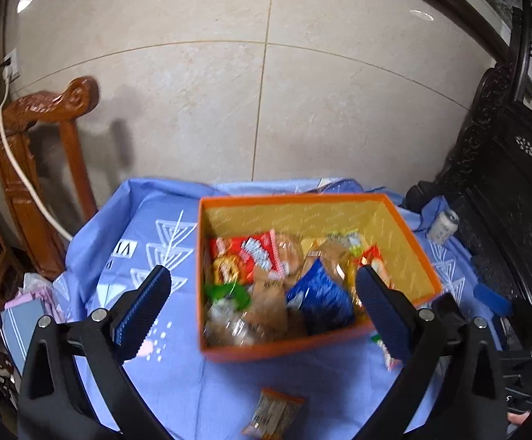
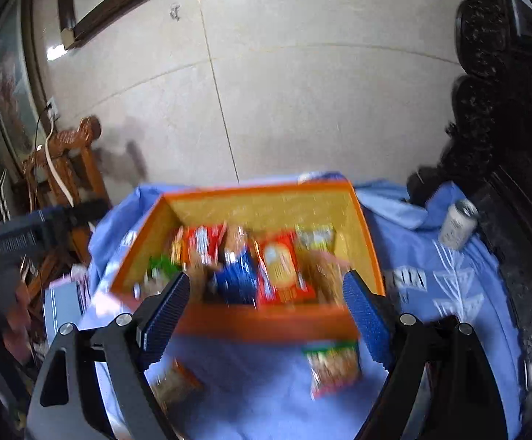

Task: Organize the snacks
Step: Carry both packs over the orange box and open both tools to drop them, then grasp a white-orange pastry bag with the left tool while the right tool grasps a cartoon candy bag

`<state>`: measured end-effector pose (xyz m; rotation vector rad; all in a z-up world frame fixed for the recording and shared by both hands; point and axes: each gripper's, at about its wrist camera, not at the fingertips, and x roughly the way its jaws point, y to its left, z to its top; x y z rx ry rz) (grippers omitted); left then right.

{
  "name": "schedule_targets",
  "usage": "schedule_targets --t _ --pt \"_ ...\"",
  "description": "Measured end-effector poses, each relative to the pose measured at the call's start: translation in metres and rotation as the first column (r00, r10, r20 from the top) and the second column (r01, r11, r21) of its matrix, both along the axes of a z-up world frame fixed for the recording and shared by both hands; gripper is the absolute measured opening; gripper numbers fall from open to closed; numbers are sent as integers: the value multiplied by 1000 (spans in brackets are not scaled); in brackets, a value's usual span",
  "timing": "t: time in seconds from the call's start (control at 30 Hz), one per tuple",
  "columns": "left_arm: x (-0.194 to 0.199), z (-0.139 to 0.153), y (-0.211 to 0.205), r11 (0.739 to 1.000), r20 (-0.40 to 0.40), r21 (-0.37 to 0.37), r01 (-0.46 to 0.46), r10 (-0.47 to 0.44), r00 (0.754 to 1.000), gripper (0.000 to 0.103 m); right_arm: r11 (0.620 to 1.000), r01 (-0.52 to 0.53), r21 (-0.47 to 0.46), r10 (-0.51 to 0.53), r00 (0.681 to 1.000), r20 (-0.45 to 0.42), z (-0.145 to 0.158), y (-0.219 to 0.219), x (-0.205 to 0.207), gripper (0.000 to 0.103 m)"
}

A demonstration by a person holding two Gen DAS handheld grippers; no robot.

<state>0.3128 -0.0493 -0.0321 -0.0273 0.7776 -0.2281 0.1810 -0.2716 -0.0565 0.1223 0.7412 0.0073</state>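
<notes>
- Left gripper [image 1: 262, 302]: jaws wide apart, nothing clamped; its blue ribbed pads [image 1: 141, 304] frame the near part of the box in the left wrist view.
- Right gripper [image 2: 266, 315]: jaws apart, nothing between the pads; it hangs over the near wall of the box. The right wrist view is blurred.
- Box [image 1: 288, 351]: orange outside, yellow inside, open at the top, standing on the worktop [image 1: 200, 396], which is covered with a blue cloth printed with white triangles.
- Contents of the box: a red packet [image 1: 255, 253] toward the far left, a blue packet [image 1: 321, 293] near the middle, a green packet [image 1: 225, 291] at the near left, and several brown and clear wrapped snacks around them, lying in a loose heap.
- Loose packet [image 1: 275, 412]: brown with an orange edge, flat on the cloth just in front of the box, outside it.
- Second packet [image 2: 333, 365]: green-topped, with red at its edges, on the cloth just before the box's near right corner, outside it.
- Can [image 1: 442, 226]: white, tilted, on the cloth to the right of the box and apart from it, beside dark carved furniture [image 1: 504, 168].
- Chair [image 1: 42, 146]: carved brown wood, left of the worktop, with a white cable draped over it.
- Background: a wall [image 1: 302, 102] of large pale tiles.
</notes>
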Motion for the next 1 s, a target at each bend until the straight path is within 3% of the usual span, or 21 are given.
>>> schedule_targets --t 0.2,0.4,0.63,0.7,0.73,0.83,1.0 --pt "-39 -37 25 1000 -57 12 -16 17 998 99 999 47 21 -42 982 -186 -73 -16 -30 86" --pt "-54 -72 43 998 -156 26 -50 53 986 99 996 84 41 -70 961 -267 -118 -29 -3 86" --pt "-57 -84 57 996 -180 40 -73 80 980 99 999 47 -25 -53 932 -359 -156 -37 37 83" --pt "-55 -86 60 996 -185 46 -71 78 980 99 999 29 -34 -40 930 -367 -160 -36 40 73" --pt "-55 -88 61 997 -190 49 -67 75 979 99 999 26 -39 -39 924 -380 -164 -36 42 60" --pt "-52 -96 60 996 -212 66 -58 71 975 99 998 12 -69 -37 928 -372 -164 -30 37 53" --pt "-52 -119 44 996 -257 87 -8 30 966 99 999 32 -28 -40 936 -349 -152 -24 16 48"
